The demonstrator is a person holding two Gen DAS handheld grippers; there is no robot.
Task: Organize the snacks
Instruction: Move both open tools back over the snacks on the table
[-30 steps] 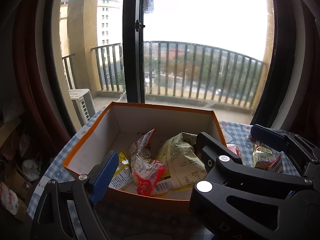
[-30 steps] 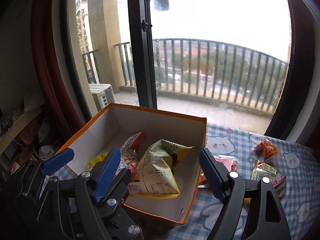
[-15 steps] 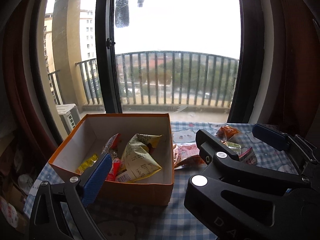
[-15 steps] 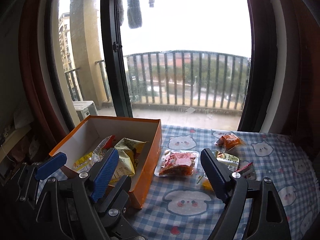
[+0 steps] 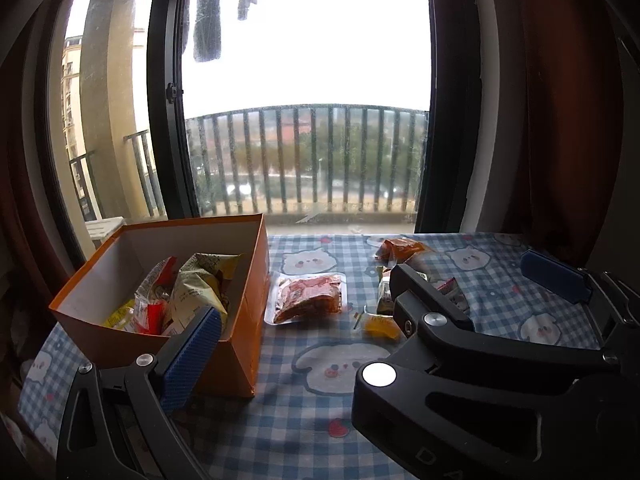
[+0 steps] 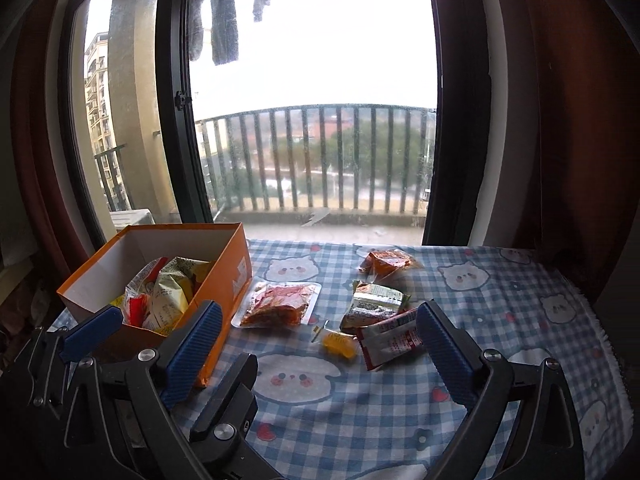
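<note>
- Left wrist view: your orange cardboard box with a white inside point(image 5: 240, 280) stands open-topped at the left of the blue-and-white checked tablecloth with bear faces point(image 5: 320, 420), near the window.
- Inside that box you have a crumpled pale yellow printed packet point(image 5: 200, 288), a red-and-clear packet point(image 5: 154, 300) leaning beside it, and a small yellow wrapper point(image 5: 120, 318) low at the near wall. They lie heaped and touching; what is under them you cannot see.
- Just right of the box, on the cloth, lies a clear flat tray pack of reddish snack point(image 5: 310, 298), not touching the box wall.
- Your left gripper point(image 5: 296, 312) has its jaws spread wide with nothing between the pads.
- Right wrist view, further right on the cloth: a small yellow wrapped sweet point(image 6: 340, 340), a green-and-white packet point(image 6: 376, 304), a red-and-silver sachet point(image 6: 394, 340) touching that packet, and an orange crinkled packet point(image 6: 388, 262) farther back.
- Your right gripper point(image 6: 316, 338) has its jaws opening, blue pads wide apart, gripping nothing; the sweet and the sachet on the cloth show between the pads.
</note>
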